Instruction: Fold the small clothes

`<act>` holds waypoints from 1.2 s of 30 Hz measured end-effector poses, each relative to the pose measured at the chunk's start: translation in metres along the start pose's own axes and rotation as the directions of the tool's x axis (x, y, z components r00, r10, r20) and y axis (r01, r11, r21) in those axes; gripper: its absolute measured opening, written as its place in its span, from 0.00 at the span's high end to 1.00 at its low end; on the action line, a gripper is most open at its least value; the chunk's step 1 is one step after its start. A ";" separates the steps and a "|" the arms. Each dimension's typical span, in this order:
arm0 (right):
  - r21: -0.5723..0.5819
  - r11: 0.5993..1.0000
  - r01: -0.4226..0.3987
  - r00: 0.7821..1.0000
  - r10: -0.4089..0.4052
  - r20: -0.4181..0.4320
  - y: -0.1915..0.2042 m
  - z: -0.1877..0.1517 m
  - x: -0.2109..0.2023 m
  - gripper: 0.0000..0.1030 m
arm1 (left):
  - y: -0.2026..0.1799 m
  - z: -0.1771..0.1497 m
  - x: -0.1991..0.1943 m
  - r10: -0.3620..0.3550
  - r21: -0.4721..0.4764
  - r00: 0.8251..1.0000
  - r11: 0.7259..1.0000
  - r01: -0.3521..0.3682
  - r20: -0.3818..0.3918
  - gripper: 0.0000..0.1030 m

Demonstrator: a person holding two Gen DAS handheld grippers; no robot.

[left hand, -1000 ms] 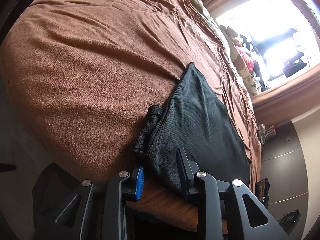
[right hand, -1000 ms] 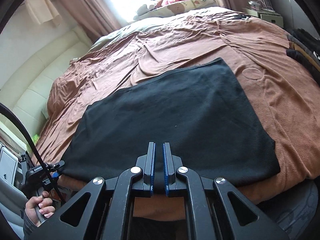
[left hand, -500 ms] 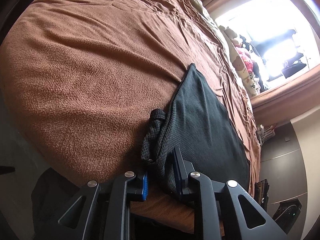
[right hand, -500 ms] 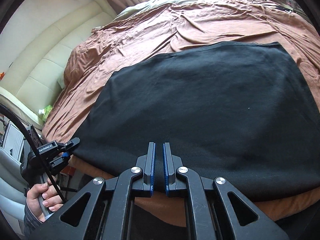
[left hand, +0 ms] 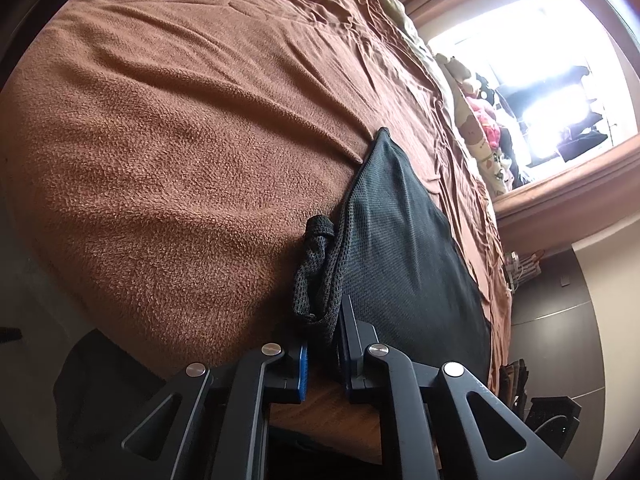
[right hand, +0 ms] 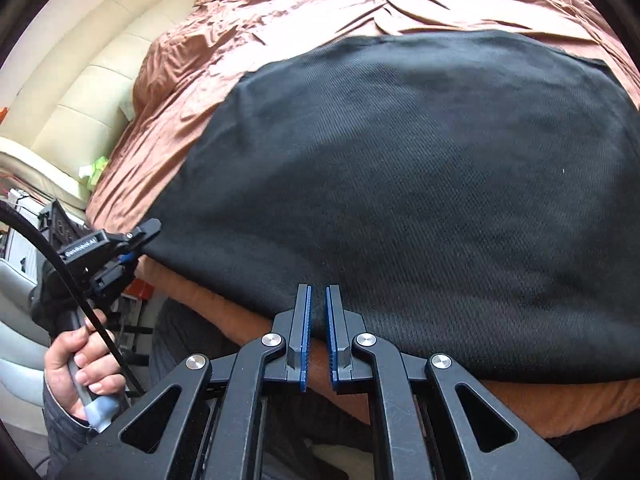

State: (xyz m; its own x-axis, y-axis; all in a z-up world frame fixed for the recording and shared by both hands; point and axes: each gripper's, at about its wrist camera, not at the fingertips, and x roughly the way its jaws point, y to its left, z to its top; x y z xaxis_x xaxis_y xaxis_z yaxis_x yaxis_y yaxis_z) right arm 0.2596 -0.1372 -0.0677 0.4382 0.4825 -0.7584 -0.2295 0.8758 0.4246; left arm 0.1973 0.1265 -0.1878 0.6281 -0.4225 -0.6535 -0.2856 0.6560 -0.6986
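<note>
A black mesh garment point(left hand: 400, 240) lies flat on the brown fleece blanket point(left hand: 180, 140) at the bed's near edge. Its near corner with a rolled hem strip point(left hand: 316, 240) is bunched between the jaws of my left gripper point(left hand: 324, 344), which are closing on it. In the right wrist view the garment point(right hand: 400, 180) fills the middle, and the left gripper point(right hand: 140, 240) pinches its left corner, held by a hand point(right hand: 80, 364). My right gripper point(right hand: 318, 320) is shut with nothing in it, just over the garment's near hem.
The bed's front edge runs just under both grippers. A cream padded wall point(right hand: 80, 100) stands left of the bed. Stuffed toys point(left hand: 480, 128) sit by the bright window at the far end. A dark cabinet point(left hand: 560, 320) is at the right.
The left jaws have narrowed around the garment's corner, and the cloth there has bunched up. The right gripper has moved left and lower over the garment, still shut.
</note>
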 end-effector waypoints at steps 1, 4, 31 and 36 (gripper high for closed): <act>-0.007 1.000 0.013 1.000 -0.012 0.013 -0.001 0.005 -0.002 0.96 | 0.000 0.000 -0.001 -0.002 -0.006 1.000 1.000 0.002 0.001 0.88; 0.018 0.999 0.038 0.999 -0.039 0.034 -0.008 0.019 -0.002 0.96 | 0.002 0.000 -0.003 -0.002 -0.031 1.000 1.000 0.002 0.004 0.88; 0.139 0.979 0.146 0.989 -0.148 0.006 -0.036 0.140 0.070 0.96 | 0.006 -0.007 -0.002 0.065 -0.178 0.998 0.982 -0.061 0.019 0.88; 0.115 0.978 0.176 0.984 -0.178 0.005 -0.033 0.162 0.082 0.96 | 0.009 -0.009 -0.001 0.063 -0.232 0.998 0.971 -0.056 0.026 0.88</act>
State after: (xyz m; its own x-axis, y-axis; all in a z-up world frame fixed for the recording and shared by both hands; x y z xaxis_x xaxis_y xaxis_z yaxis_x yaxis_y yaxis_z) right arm 0.4441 -0.1287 -0.0640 0.4768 0.3186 -0.8192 -0.0472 0.9399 0.3381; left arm 0.1875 0.1274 -0.1958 0.6274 -0.3636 -0.6886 -0.4803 0.5154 -0.7097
